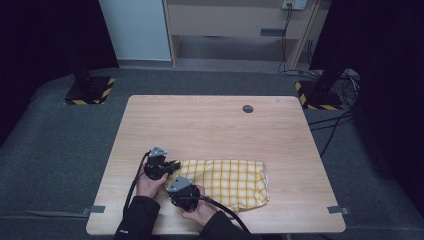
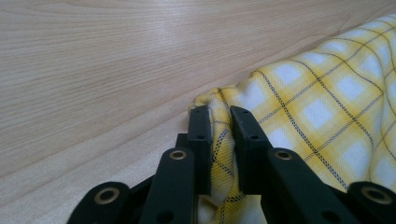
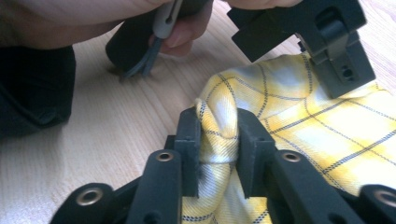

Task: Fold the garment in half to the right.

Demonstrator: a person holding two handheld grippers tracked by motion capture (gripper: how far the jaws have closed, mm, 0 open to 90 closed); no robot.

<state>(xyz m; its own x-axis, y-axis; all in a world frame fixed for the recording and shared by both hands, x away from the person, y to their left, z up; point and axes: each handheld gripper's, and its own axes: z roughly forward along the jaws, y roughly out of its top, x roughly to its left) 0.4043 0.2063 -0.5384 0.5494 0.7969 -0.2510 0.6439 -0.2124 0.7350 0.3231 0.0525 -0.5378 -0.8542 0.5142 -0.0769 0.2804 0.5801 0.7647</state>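
One yellow checked cloth (image 1: pixel 230 181) on one wooden table (image 1: pixel 210 125), lower centre. Two grippers: left gripper (image 1: pixel 170 165), right gripper (image 1: pixel 194 190).

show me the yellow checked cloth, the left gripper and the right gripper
yellow checked cloth (image 1: pixel 235 181), high view, middle of the fabric
left gripper (image 2: pixel 220 122), left gripper view, between its fingertips
right gripper (image 3: pixel 219 125), right gripper view, between its fingertips

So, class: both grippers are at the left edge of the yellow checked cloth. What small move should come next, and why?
Probably lift that edge a little. The left gripper and the right gripper each pinch a bunched fold of the cloth, which lies folded on the table, so both grips look ready to raise it together.
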